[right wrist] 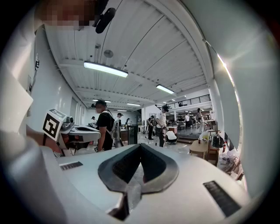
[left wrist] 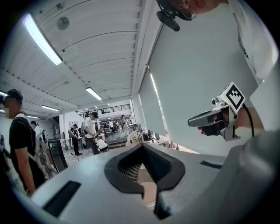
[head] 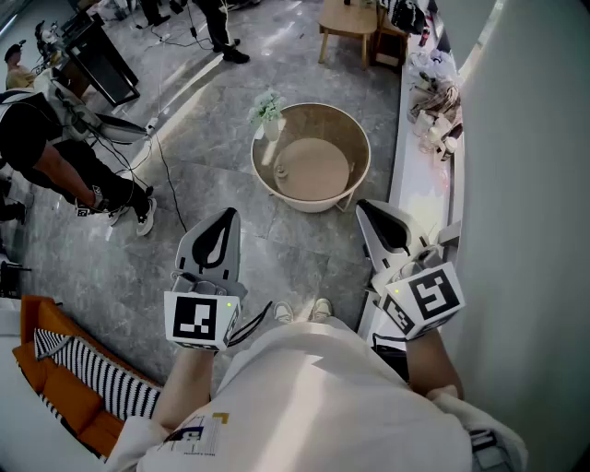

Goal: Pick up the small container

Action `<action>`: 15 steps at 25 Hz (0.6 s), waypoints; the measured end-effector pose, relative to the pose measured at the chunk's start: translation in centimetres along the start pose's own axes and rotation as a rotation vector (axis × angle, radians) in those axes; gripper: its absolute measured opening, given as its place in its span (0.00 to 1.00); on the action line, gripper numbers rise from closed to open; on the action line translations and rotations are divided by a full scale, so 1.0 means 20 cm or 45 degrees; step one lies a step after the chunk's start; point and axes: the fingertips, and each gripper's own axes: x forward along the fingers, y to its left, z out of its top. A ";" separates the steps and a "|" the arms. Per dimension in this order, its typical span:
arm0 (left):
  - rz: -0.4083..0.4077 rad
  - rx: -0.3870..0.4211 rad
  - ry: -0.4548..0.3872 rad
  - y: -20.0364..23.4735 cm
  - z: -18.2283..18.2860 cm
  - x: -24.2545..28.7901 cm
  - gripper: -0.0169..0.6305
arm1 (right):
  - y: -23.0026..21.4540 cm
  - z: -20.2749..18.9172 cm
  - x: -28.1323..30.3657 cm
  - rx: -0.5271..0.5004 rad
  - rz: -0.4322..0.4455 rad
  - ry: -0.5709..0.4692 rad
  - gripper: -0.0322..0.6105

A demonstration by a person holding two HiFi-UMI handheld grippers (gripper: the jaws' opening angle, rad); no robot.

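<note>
A round beige tub (head: pixel 355 138) stands on the grey floor ahead of my feet. A small pale object (head: pixel 281 170) lies inside it at the left wall; whether it is the small container I cannot tell. A little white vase with a green plant (head: pixel 267 112) sits at the tub's far left rim. My left gripper (head: pixel 228 214) is held level, short of the tub on its left, shut and empty. My right gripper (head: pixel 361 205) hangs short of the tub on its right, also shut and empty. In the gripper views both jaw pairs meet, left gripper (left wrist: pixel 142 145), right gripper (right wrist: pixel 140 145).
People stand and crouch at the left (head: pixel 55 157), with cables on the floor. A wooden table (head: pixel 348 18) is at the back. A white ledge with clutter (head: pixel 433 92) runs along the right wall. An orange and striped cushion (head: pixel 78 373) lies at lower left.
</note>
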 end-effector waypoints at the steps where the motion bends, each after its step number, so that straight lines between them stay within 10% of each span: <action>1: 0.004 -0.002 -0.002 0.00 -0.01 0.00 0.04 | 0.00 -0.01 0.00 -0.001 0.000 -0.002 0.06; 15: 0.003 -0.009 0.003 -0.01 0.00 0.04 0.04 | -0.05 0.03 0.00 0.004 -0.023 -0.020 0.06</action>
